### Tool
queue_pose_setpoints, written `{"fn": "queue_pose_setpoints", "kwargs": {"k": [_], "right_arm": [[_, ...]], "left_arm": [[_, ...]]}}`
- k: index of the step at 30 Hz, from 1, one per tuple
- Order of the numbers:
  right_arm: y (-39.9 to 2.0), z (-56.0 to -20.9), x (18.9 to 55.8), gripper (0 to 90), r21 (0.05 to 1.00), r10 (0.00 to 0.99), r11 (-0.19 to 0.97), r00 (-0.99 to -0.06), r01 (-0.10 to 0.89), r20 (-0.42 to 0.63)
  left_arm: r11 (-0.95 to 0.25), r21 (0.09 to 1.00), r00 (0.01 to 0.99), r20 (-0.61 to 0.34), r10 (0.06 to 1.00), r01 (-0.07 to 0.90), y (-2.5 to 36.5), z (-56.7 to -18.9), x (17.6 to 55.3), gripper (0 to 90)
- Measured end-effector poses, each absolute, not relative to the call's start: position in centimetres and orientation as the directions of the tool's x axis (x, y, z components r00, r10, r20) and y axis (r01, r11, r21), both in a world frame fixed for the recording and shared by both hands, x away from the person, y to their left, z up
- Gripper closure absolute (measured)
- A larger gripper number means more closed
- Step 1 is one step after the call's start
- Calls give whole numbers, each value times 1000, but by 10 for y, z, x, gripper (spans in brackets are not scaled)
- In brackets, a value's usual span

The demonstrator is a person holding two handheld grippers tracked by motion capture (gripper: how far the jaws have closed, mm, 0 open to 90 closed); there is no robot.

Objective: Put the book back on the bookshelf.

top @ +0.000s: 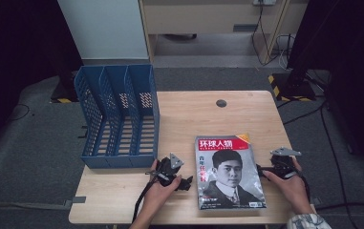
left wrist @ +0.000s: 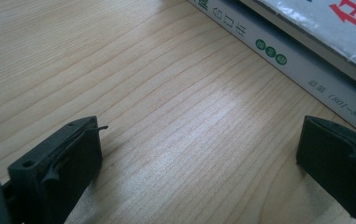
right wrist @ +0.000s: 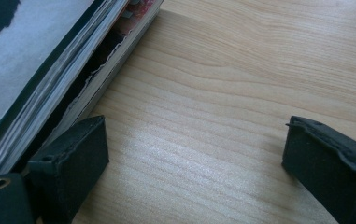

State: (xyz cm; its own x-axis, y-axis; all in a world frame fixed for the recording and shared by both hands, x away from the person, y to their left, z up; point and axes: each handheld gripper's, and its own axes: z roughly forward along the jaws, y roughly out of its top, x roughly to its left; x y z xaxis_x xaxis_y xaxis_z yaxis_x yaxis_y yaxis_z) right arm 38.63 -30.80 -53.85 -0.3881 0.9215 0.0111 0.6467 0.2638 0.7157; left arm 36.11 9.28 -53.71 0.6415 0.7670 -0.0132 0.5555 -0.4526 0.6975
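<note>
1. High view: fixed overhead, looking forward and down across the table (top: 179, 114).
2. Left gripper view: low, close to the wood, facing the magazines (left wrist: 306, 60) from their spine side.
3. Right gripper view: equally close, facing the magazines' opposite, page-edge side.

Black grippers (top: 183, 183), grey three-cornered plates, trailing black cables, patterned sleeve (top: 308, 223)

Stacked magazines (top: 230, 171) flat on table (top: 194, 114)

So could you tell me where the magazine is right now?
In the high view, the magazine lies flat on the table's near right part, between the left gripper and right gripper.
</note>
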Motion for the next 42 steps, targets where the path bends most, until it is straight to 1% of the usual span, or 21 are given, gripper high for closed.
{"fn": "queue_pose_setpoints", "kwargs": {"k": [2,3,4,6,10,11,12,14,16,18,20,21,22,23,26,32,34,39,42], "right_arm": [[-308,-538,386,100,715,923,260,-384,649,12],[-308,-538,386,100,715,923,260,-384,649,12],[-311,-536,386,163,717,927,248,-375,651,20],[-314,-531,386,179,730,932,225,-362,645,33],[-317,-517,382,248,777,937,188,-348,601,43],[-317,-517,382,248,777,937,188,-348,601,43],[-315,-508,378,297,806,934,164,-352,569,59],[-311,-502,375,337,825,924,157,-375,542,71],[-307,-498,374,361,842,912,158,-403,516,76],[-302,-496,373,381,852,900,157,-428,500,85],[-296,-496,373,389,855,884,161,-457,492,96],[-296,-496,373,389,855,884,161,-457,492,96],[-292,-496,373,392,854,875,166,-473,493,103],[-285,-497,372,394,849,858,186,-503,494,105],[-277,-499,371,392,841,841,211,-531,499,104],[-271,-505,374,363,818,834,241,-543,523,102],[-270,-507,375,349,812,827,249,-553,529,106],[-268,-506,374,349,815,826,253,-555,522,99],[-266,-506,375,342,824,820,257,-565,505,91]], "left_arm": [[-450,702,644,-15,765,551,92,-536,361,10],[-450,702,644,-15,765,551,92,-536,361,32],[-433,712,646,-38,762,553,91,-534,361,58],[-420,723,648,-50,760,549,90,-530,359,64],[-386,747,629,-56,775,542,90,-525,358,78],[-386,747,629,-56,775,542,90,-525,358,82],[-375,749,630,-72,773,546,90,-523,357,84],[-361,754,628,-87,773,549,89,-520,356,85],[-347,758,628,-105,771,552,86,-517,354,86],[-356,762,641,-99,761,541,83,-515,351,86],[-362,768,644,-85,760,528,82,-514,348,104],[-362,768,644,-85,760,528,82,-514,348,112],[-354,770,645,-96,758,531,82,-513,348,112],[-335,779,639,-106,762,529,83,-511,347,132],[-320,792,640,-114,760,521,83,-507,344,156],[-348,786,687,-130,715,511,72,-509,337,137],[-359,784,695,-124,708,506,67,-511,336,139],[-362,781,699,-129,703,508,63,-513,334,159],[-345,774,699,-171,694,531,63,-515,334,158]]}}
